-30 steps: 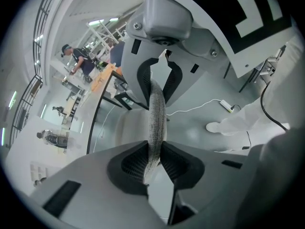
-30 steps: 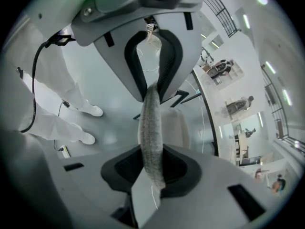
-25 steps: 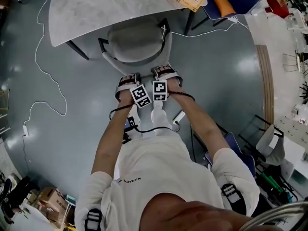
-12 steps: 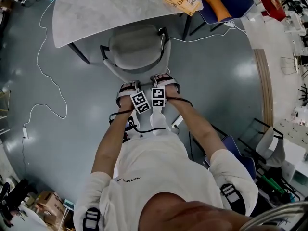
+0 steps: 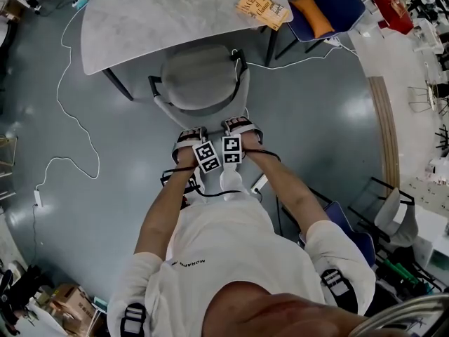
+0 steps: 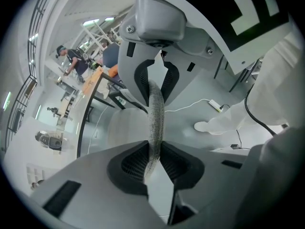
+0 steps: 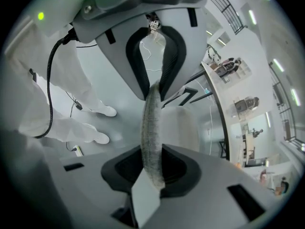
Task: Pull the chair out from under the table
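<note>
A grey upholstered chair point(image 5: 200, 79) with dark legs stands at the near edge of the grey marble-look table point(image 5: 154, 16), most of its seat showing. Both grippers hold the top of its curved backrest point(image 5: 210, 121) side by side. My left gripper point(image 5: 189, 137) is shut on the backrest edge point(image 6: 156, 106), which runs as a thin grey fabric strip between the jaws of the left gripper point(image 6: 154, 128). My right gripper point(image 5: 239, 127) clamps the same edge point(image 7: 152, 113), seen between the jaws of the right gripper point(image 7: 151, 132).
An orange book point(image 5: 263, 7) lies on the table's right corner. A blue chair with an orange cushion point(image 5: 326, 7) stands to the right of the table. White cables point(image 5: 74, 128) trail over the grey floor at left. Dark chairs and clutter point(image 5: 379, 223) stand at right.
The chair has slid out from under the table toward the person, with more of its seat showing. Both grippers moved back with the backrest, still clamped on it.
</note>
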`<state>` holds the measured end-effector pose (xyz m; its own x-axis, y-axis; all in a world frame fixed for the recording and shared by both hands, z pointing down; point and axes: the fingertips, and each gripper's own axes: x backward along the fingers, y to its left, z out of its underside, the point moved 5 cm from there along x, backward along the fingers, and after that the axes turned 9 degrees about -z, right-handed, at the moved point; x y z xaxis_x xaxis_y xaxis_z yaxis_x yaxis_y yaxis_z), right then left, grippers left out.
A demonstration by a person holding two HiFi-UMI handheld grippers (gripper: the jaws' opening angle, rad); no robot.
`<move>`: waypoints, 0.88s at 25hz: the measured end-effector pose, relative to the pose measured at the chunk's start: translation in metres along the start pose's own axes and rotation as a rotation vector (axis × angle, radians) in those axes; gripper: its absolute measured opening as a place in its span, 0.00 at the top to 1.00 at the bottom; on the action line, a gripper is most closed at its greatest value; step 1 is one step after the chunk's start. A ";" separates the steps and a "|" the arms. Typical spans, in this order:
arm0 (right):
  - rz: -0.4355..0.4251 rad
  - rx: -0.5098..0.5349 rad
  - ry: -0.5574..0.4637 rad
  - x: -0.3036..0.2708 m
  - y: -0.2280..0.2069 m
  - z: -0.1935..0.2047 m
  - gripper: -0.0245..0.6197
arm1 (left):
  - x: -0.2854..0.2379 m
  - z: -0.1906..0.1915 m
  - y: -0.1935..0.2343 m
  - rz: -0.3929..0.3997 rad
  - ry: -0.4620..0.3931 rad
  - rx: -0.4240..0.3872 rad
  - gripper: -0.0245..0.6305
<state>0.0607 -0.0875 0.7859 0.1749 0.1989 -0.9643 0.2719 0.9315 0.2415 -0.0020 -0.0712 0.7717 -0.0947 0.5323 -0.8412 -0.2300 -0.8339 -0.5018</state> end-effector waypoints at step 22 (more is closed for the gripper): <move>-0.062 0.075 -0.008 0.021 0.013 -0.003 0.84 | 0.024 -0.005 -0.005 0.056 -0.036 -0.032 0.88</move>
<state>0.0654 -0.0708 0.7688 0.1627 0.1388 -0.9769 0.3528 0.9164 0.1890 0.0020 -0.0553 0.7528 -0.1417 0.4890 -0.8607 -0.1926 -0.8665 -0.4605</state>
